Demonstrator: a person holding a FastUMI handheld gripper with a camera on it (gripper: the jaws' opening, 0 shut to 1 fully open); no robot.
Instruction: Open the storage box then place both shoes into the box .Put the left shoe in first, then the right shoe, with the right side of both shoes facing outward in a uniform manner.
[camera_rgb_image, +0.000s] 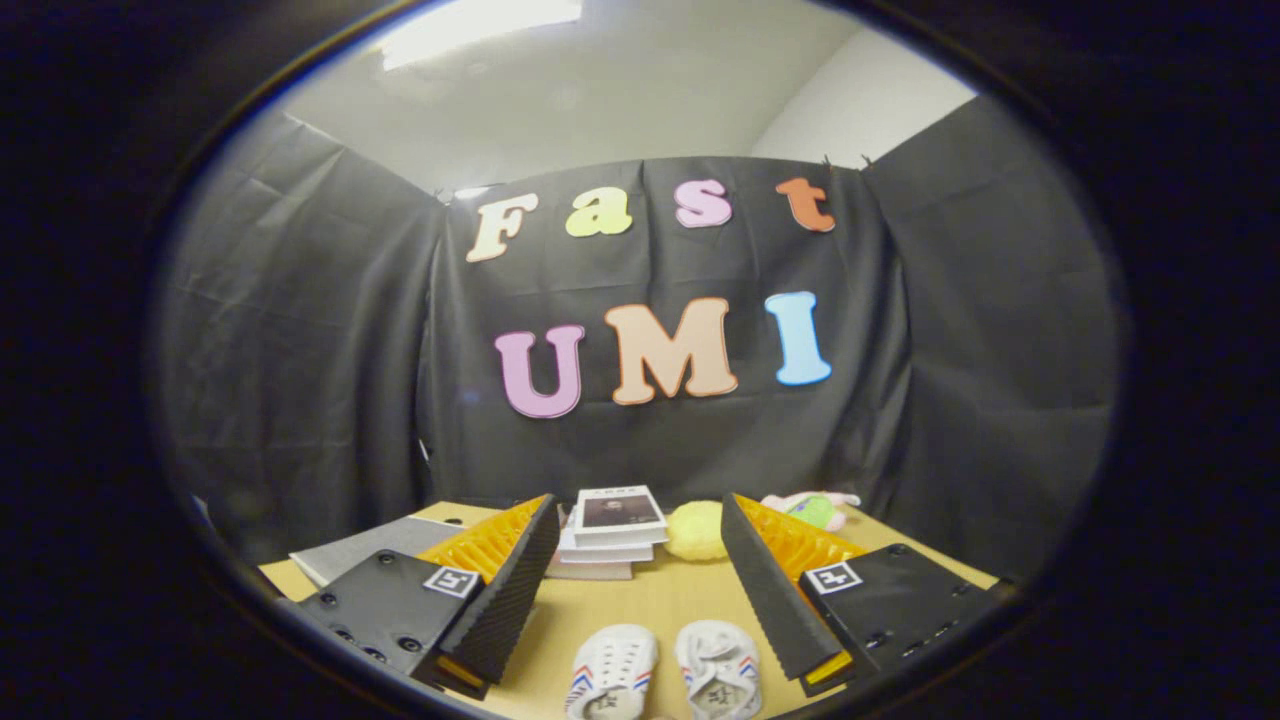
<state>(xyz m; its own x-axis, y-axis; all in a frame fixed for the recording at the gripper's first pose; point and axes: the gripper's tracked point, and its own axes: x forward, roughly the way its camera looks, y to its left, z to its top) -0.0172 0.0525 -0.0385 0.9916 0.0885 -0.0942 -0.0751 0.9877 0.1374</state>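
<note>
Two small white shoes with red and blue side stripes lie side by side on the tan table (650, 600), toes pointing away from me. One shoe (612, 668) is on the left and the other shoe (718, 665) on the right. Both sit low between the fingers of my gripper (640, 555), which is held above the table. The gripper stands open, its fingers wide apart and touching nothing. No storage box can be made out among the things on the table.
A stack of books (608, 530) lies beyond the fingers at the back of the table. A yellow fuzzy ball (697, 532) and a pink and green plush toy (815, 508) sit to its right. A grey flat board (360, 548) lies at the left.
</note>
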